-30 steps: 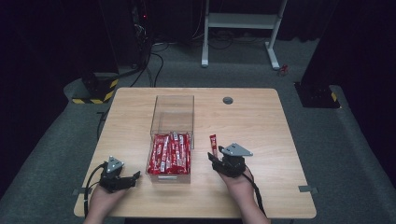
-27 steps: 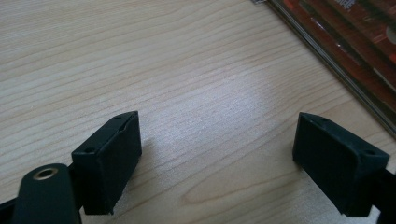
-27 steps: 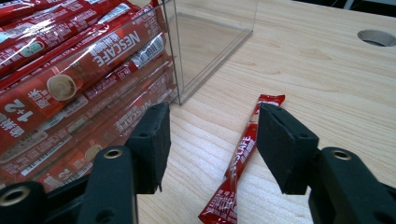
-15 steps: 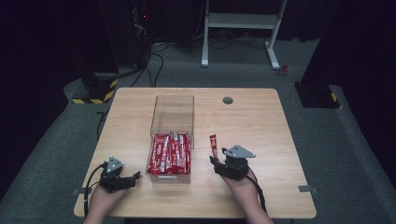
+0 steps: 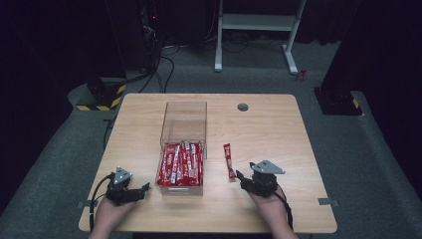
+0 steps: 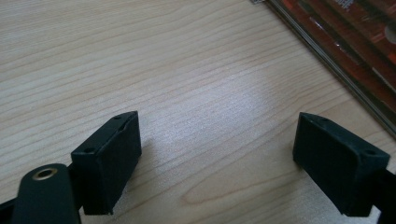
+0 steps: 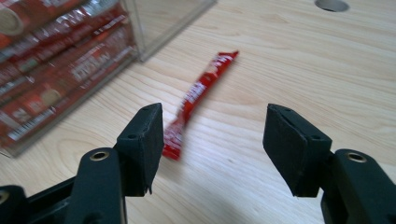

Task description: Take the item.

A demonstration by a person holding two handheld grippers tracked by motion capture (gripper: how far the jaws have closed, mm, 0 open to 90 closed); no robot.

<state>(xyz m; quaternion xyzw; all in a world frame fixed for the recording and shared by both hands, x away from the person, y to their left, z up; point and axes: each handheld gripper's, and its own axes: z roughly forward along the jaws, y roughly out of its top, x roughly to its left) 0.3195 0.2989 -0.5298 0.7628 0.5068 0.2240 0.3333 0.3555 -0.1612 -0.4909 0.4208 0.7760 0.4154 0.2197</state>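
Pale wooden table [image 5: 278,134]: light beige with fine brown grain lines and one dark grey round grommet [image 5: 243,106]. Clear plastic box [image 5: 183,119]: colourless, see-through walls. Flat foil sachets in the box [image 5: 181,163]: red with white lettering. Single loose sachet on the table [image 5: 229,160]: red, white print along its length. Left gripper [image 5: 145,187] and right gripper [image 5: 238,175]: matt black jaws, each with a grey three-cornered top plate. Carpeted floor [image 5: 64,149]: dark grey. Striped floor guard [image 5: 102,99]: yellow and black diagonal bands.
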